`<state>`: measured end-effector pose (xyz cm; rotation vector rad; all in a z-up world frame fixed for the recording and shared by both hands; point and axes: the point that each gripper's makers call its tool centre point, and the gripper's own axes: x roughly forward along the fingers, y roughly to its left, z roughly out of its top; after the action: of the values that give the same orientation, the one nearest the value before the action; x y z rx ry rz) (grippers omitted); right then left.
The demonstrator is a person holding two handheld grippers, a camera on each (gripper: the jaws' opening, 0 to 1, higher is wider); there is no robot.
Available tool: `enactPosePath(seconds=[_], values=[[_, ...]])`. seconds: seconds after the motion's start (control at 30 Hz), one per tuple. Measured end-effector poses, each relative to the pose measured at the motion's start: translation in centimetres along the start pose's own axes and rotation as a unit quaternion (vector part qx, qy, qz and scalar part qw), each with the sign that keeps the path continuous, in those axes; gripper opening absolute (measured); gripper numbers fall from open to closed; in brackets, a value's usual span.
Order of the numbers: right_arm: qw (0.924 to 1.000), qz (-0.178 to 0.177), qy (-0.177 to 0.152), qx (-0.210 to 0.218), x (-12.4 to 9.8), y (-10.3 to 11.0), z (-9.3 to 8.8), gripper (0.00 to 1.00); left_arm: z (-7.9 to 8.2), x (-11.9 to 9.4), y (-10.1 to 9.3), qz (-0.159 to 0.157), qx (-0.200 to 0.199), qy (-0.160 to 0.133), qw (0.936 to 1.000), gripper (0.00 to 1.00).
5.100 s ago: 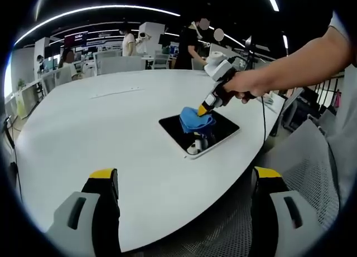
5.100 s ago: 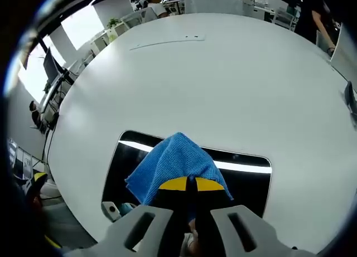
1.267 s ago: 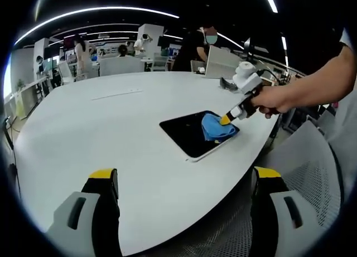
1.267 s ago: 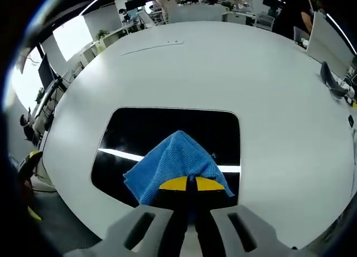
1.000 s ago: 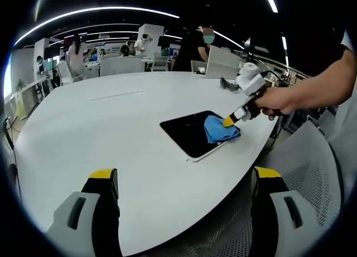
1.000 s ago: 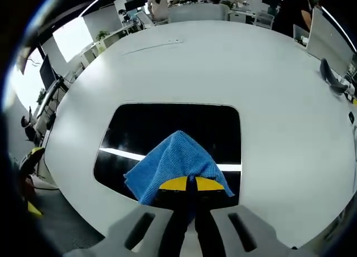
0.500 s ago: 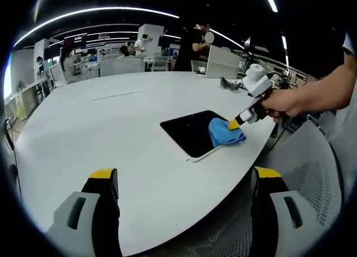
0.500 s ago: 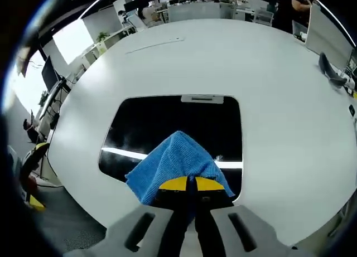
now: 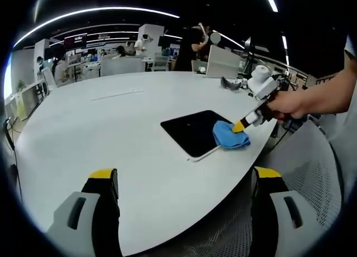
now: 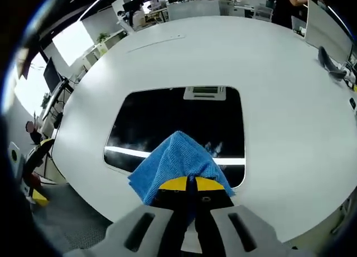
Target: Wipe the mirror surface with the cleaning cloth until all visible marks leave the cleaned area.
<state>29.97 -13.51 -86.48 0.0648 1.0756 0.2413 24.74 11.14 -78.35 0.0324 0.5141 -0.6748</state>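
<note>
At lower centre of the right gripper view, the right gripper [image 10: 194, 184] pinches the cleaning cloth [image 10: 175, 162] at the mirror [image 10: 167, 123] edge; wiping appears underway, another pass likely needed. Left gripper [image 9: 184, 182] hangs spread.

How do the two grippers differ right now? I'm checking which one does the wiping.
The right gripper is shut on the blue cleaning cloth at the edge of the black rectangular mirror; the left gripper is open and holds nothing. The right is at the mirror, the left back at the edge of the white table. Both have yellow-tipped jaws.
</note>
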Motion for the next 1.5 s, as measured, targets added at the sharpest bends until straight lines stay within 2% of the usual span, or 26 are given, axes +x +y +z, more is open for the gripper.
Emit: enactPosePath(seconds=[0.13,0.2,0.6,1.17,1.5], values=[[1.0000,0.008,0.006,0.002,-0.2,0.3,-0.1,0.00,0.0,0.0,0.0,0.000,0.002,0.000,1.0000,0.99],[0.9999,0.005,0.006,-0.015,-0.2,0.3,-0.2,0.00,-0.1,0.0,0.0,0.000,0.002,0.001,1.0000,0.99],[0.9998,0.015,0.011,-0.002,-0.3,0.1,-0.3,0.00,-0.1,-0.1,-0.1,0.001,0.003,0.002,1.0000,0.99],[0.9998,-0.004,0.010,0.014,-1.1,-3.4,-0.5,0.00,-0.1,0.0,-0.3,-0.007,0.001,0.003,1.0000,0.99],[0.9997,-0.009,0.012,0.017,-1.2,-4.0,-0.6,0.00,0.0,0.0,-0.1,-0.005,-0.003,-0.001,1.0000,0.99]])
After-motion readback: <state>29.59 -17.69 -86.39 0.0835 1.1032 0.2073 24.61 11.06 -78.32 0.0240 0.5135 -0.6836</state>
